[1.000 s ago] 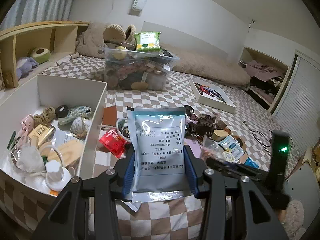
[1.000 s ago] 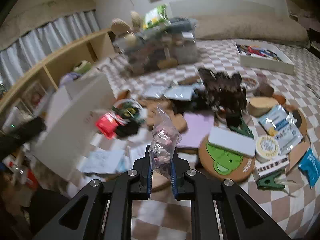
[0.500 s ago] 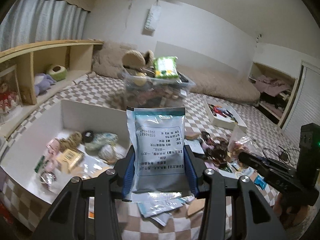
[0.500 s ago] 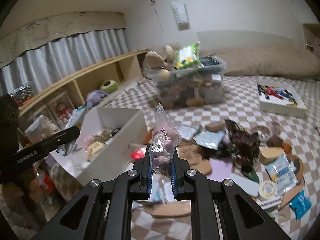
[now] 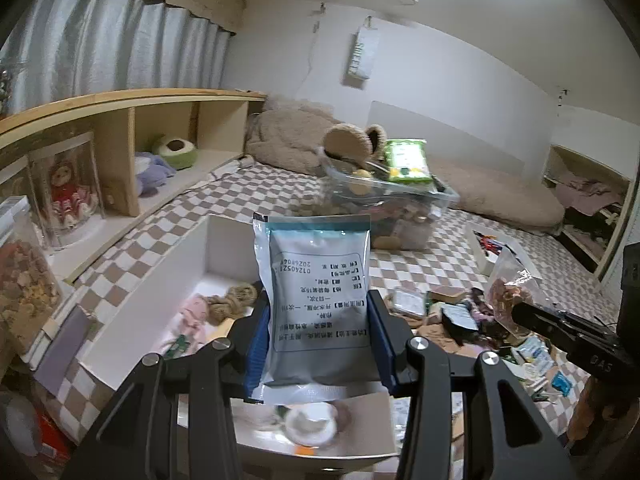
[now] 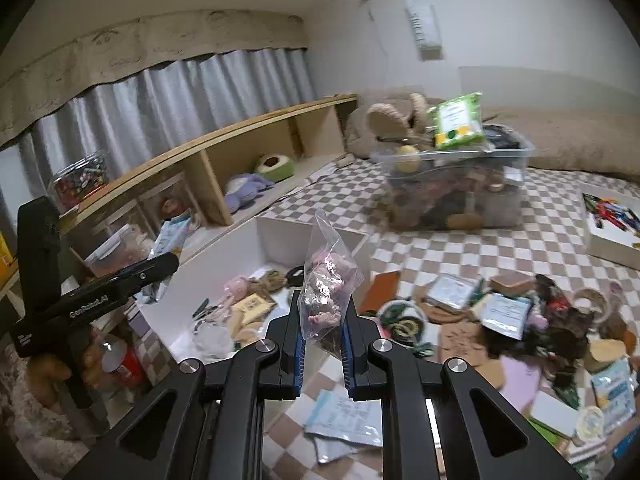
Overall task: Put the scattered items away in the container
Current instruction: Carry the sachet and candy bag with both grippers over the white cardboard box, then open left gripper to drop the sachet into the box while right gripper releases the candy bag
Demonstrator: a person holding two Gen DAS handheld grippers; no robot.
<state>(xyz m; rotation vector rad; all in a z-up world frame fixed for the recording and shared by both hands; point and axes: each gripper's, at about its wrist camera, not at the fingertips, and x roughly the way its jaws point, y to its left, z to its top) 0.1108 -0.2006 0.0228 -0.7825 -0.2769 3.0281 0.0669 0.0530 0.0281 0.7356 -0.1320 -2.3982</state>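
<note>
My left gripper (image 5: 318, 344) is shut on a silver-blue foil pouch (image 5: 316, 300) with printed text, held upright above the near end of the white box (image 5: 224, 252). The box holds a pink toy, a twine bundle and other small items. My right gripper (image 6: 322, 344) is shut on a small clear plastic bag (image 6: 326, 288) of pinkish bits, held up just right of the white box (image 6: 280, 240). The right gripper with its bag (image 5: 508, 292) shows at the right of the left wrist view; the left gripper's body (image 6: 100, 296) shows at the left of the right wrist view.
Scattered pouches, a cork mat, a purple pad and other clutter (image 6: 520, 320) lie on the checkered bedcover right of the box. A clear bin (image 6: 452, 184) full of things stands behind. A wooden shelf (image 5: 120, 152) runs along the left. A flat white box (image 6: 612, 224) lies far right.
Both grippers have risen and swung left toward the white box, each keeping its load. The left gripper's pouch now hangs over the box's near end; the clutter pile has slid right in both views.
</note>
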